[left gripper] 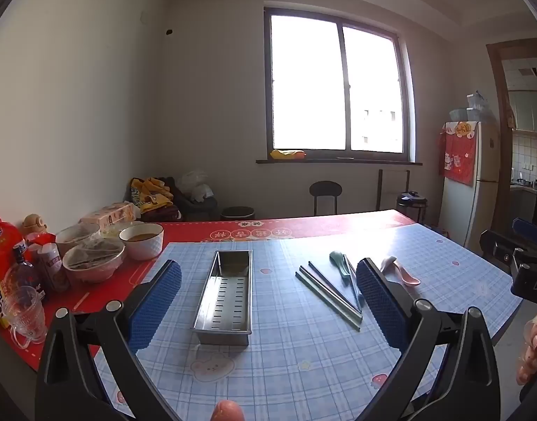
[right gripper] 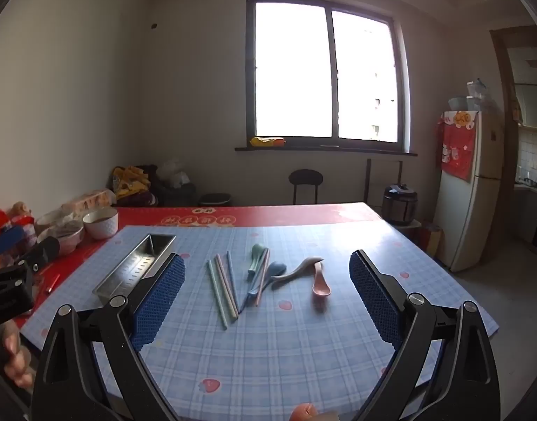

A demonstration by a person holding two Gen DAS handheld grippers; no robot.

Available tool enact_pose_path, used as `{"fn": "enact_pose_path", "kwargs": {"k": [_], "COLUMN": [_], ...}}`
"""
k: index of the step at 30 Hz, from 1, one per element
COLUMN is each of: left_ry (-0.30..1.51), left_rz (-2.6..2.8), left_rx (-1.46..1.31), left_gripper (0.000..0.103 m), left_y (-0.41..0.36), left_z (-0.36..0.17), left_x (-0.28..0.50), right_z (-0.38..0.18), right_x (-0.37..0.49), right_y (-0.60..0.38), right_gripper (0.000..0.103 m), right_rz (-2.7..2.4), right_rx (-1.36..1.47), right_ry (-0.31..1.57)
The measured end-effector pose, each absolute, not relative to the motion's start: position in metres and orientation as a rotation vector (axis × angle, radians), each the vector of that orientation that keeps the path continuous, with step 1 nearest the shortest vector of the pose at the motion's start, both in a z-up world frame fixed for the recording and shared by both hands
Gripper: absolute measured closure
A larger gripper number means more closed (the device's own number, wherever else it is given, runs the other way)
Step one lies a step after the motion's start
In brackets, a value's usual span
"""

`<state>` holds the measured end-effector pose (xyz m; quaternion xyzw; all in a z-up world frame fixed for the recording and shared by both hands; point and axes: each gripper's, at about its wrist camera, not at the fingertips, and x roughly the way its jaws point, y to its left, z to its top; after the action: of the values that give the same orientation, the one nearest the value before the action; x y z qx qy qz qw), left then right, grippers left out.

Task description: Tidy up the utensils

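With both jaws wide open and holding nothing, pinch one chopstick [right gripper: 217, 289] mid-frame, then lay it flat in the tray [right gripper: 135, 270].

Daylight pours in through the window [left gripper: 338, 84] on the far wall, which is blown out to plain white in both views. It throws a pale glare across the surface [right gripper: 303, 333] toward its far right corner, while the side walls and near edge sit dimmer. Shadows are soft and short. Fisheye distortion bends the walls and ceiling, with black vignetting in every corner. Focus is fairly sharp at centre, softer toward the rims.
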<state>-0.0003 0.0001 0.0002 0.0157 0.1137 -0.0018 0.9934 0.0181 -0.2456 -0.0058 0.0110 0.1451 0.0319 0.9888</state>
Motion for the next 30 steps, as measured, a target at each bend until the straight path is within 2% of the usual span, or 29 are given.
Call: {"fn": "enact_pose_path", "kwargs": {"k": [30], "left_ry": [0.242], "left_rz": [-0.028], "left_rx": [0.032], "left_gripper": [0.005], "left_y": [0.0010], "left_z": [-0.0029], "left_x": [0.0040], "right_z": [-0.0132], "right_x": [0.0174], "right_y": [-0.2500], "right_gripper": [0.011], "right_rz": [-0.008], "right_rx": [0.036], "right_ry": [0.301]}}
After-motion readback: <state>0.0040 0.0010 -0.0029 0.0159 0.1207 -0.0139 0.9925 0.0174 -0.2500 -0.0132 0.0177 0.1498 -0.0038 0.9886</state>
